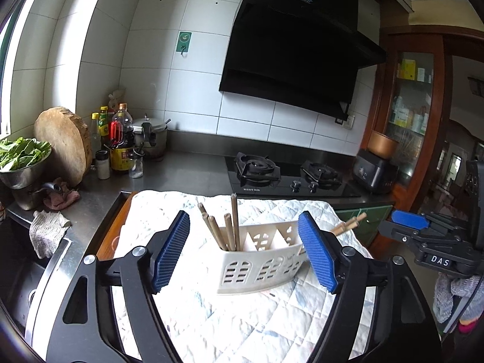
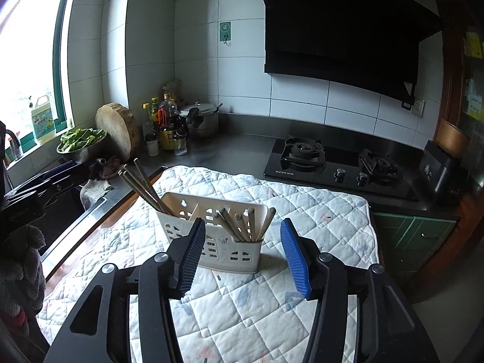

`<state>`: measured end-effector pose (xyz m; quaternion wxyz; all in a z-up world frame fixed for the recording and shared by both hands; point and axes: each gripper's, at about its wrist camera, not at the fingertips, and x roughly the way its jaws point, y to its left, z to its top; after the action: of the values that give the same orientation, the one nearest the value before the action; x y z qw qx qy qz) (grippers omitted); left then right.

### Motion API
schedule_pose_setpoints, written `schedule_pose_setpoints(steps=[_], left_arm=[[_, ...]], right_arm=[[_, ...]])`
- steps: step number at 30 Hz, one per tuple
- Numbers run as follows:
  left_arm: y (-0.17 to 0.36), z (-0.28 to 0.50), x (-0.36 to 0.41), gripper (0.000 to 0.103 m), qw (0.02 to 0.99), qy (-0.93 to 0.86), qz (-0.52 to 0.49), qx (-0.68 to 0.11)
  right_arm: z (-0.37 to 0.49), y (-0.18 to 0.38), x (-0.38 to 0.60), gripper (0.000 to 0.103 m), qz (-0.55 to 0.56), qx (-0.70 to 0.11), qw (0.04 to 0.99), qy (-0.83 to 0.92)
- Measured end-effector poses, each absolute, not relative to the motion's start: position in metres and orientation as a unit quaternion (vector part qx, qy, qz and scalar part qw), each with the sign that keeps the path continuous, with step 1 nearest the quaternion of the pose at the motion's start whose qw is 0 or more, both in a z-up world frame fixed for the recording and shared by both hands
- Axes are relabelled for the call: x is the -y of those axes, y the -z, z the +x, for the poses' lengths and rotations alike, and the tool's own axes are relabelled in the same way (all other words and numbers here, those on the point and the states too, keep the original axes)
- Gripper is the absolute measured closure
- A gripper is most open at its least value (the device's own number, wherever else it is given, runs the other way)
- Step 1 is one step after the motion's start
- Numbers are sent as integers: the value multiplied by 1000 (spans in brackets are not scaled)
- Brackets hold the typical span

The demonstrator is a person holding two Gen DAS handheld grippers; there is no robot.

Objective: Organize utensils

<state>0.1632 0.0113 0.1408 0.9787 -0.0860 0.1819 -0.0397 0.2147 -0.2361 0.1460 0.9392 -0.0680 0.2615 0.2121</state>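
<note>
A cream plastic utensil caddy point(image 1: 257, 260) point(image 2: 211, 242) with several compartments stands on a white quilted cloth point(image 1: 242, 317) point(image 2: 272, 287). Several wooden chopsticks point(image 1: 225, 230) point(image 2: 142, 184) stand in its left-end compartment. More chopsticks point(image 1: 348, 225) point(image 2: 242, 224) stand in the right-end compartment. My left gripper point(image 1: 245, 254) is open and empty, its blue pads on either side of the caddy and short of it. My right gripper point(image 2: 242, 257) is open and empty, just in front of the caddy's right end. The right gripper also shows at the right edge of the left wrist view point(image 1: 408, 220).
A gas hob point(image 1: 287, 175) point(image 2: 338, 166) lies behind the cloth. Bottles point(image 1: 121, 139), a pressure cooker point(image 1: 151, 134), a round wooden board point(image 1: 65, 142) and a bowl of greens point(image 1: 21, 157) crowd the back left corner. A sink edge point(image 1: 54, 257) is on the left.
</note>
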Motion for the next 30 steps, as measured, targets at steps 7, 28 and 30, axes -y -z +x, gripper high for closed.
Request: schedule_pose_setpoints(steps=[7, 28, 30], left_arm=[[-133, 131, -8, 14, 980, 33, -83, -180], [-89, 56, -17, 5, 972, 8, -97, -215], [-85, 50, -18, 5, 971, -1, -100, -218]], right_arm=[[184, -138, 238, 33, -67, -256, 941, -209], [104, -86, 240, 10, -63, -252, 952, -164], [100, -80, 240, 10, -62, -254, 953, -154]])
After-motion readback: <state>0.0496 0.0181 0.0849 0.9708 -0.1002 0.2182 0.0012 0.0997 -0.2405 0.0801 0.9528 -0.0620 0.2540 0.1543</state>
